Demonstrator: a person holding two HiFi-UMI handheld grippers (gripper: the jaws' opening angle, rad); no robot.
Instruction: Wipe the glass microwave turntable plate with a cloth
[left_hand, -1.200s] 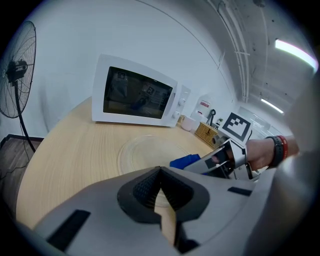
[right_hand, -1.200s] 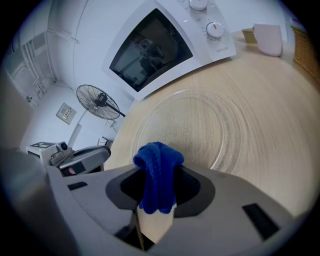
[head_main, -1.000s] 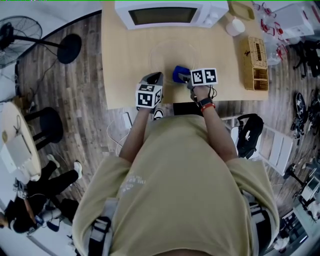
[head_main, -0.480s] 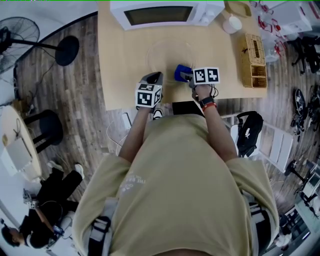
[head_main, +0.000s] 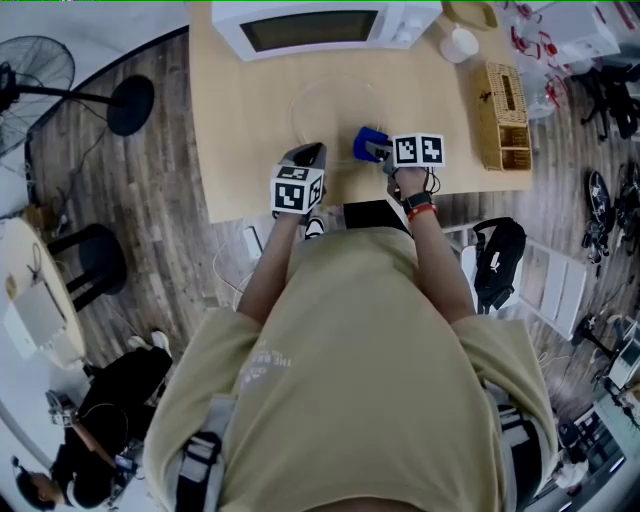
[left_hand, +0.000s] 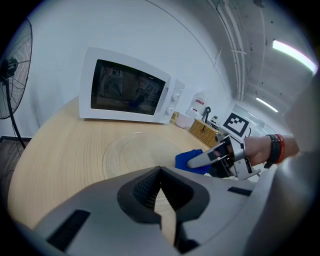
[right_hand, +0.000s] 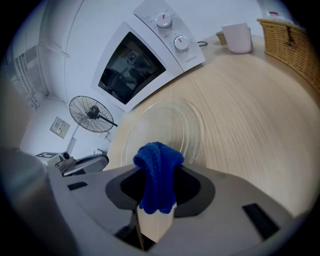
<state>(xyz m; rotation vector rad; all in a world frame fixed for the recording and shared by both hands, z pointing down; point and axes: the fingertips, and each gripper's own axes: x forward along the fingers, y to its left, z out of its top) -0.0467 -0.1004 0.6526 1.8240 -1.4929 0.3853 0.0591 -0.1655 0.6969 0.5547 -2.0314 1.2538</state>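
Two grippers are held low over the near edge of the table (head_main: 235, 120); the right gripper (right_hand: 159, 189) is clenched on a blue cloth (right_hand: 156, 161), which bunches up out of the closed jaws and hangs down between them; in the head view the cloth (head_main: 367, 142) juts forward from the right gripper (head_main: 376, 152); the left gripper (left_hand: 160, 169) has its jaws pressed together at the tips, with nothing caught in them; it sits just to the left of the right gripper, the two apart; the glass turntable plate (right_hand: 167, 127) lies flat on the table directly ahead of the right gripper's jaws; from the left gripper it (left_hand: 134, 150) lies ahead and slightly right; the cloth is at the plate's near right rim, and whether it touches the glass cannot be told; beyond the plate, farther ahead of both grippers, stands a white microwave (head_main: 320, 25) with its door shut; a white cup (right_hand: 238, 37) and a wicker basket (right_hand: 295, 42) sit ahead and to the right of the right gripper; a floor fan (right_hand: 92, 114) stands off to its left, beyond the table.
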